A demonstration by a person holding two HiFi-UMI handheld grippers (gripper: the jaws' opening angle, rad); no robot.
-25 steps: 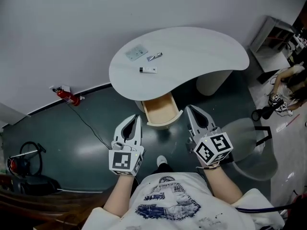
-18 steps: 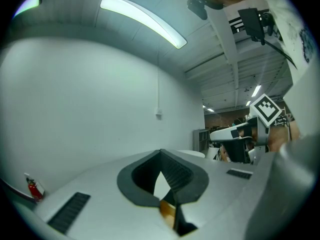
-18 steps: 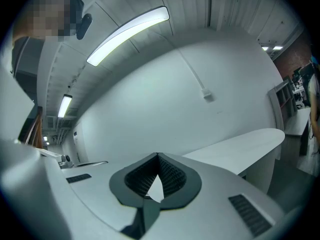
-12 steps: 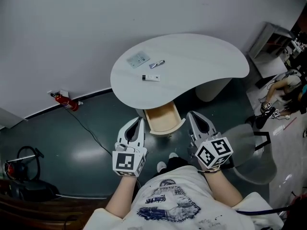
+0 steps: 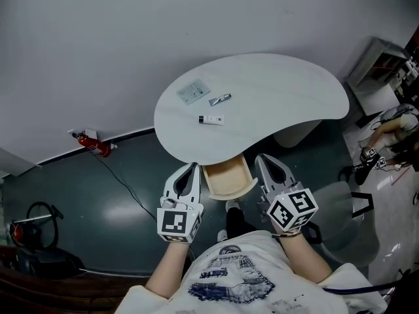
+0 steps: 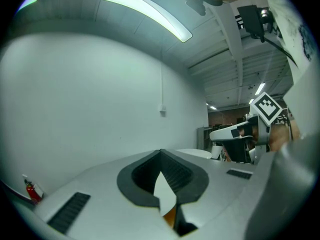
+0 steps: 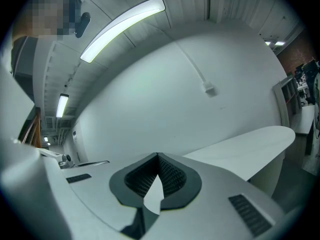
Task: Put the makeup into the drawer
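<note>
Seen from above, a person stands at a white, bean-shaped table (image 5: pixel 281 90) set against a plain wall. As far as the views show, the task has barely started. The drawer already stands open, but all the makeup lies on the tabletop and none of it is in the drawer.

Three items sit in a loose cluster on the left part of the table, well apart from both grippers. A flat pale packet (image 5: pixel 192 91) lies farthest back, with a small silvery tube (image 5: pixel 220 99) just to its right. A white tube with a dark cap (image 5: pixel 211 119) lies nearest the person.

The drawer (image 5: pixel 226 182) is pale wood, pulled out below the table's near edge, between the two grippers. The part of its inside that shows looks empty; its back is hidden under the tabletop.

The left gripper (image 5: pixel 192 169) is just left of the drawer, its jaws pressed together with nothing between them. The right gripper (image 5: pixel 262 161) is just right of the drawer, also closed and empty. Both point toward the table.

Nearly the whole job seems to remain: each of the three items has to be picked up and placed in the drawer, and the jaws must open first
</note>
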